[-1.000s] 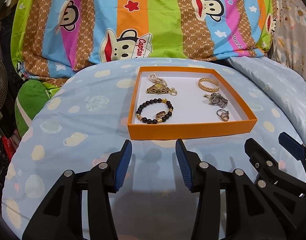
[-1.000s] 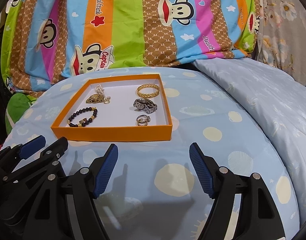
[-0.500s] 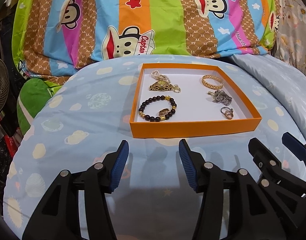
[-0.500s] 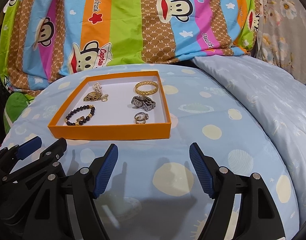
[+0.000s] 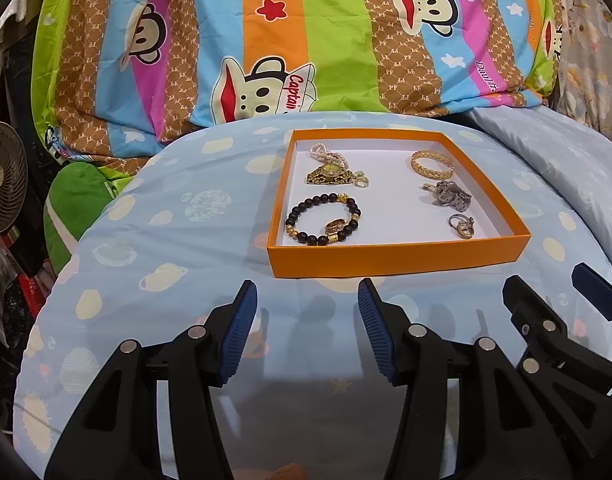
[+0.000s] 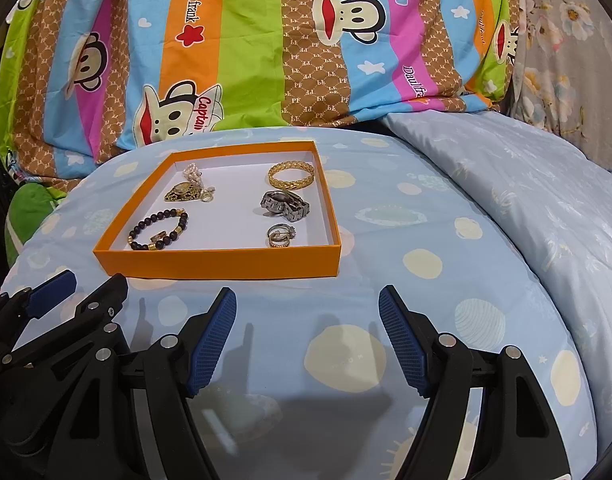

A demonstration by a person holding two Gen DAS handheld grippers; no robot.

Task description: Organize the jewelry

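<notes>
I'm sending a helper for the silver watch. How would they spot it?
Find the orange tray on the blue bedspread. In its right column, the silver watch lies between the gold braided bangle and the small rings: the only grey metal-link piece.

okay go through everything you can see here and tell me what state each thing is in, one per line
Orange tray: lidless, on the blue cover.
Bead bracelet: flat in tray, near left corner.
Gold bangle: flat, far right.
Silver watch: bunched up, mid right.
Rings: clustered, near right corner.
Left gripper: open, empty; jaws just widened.
Right gripper: open, empty.
</notes>
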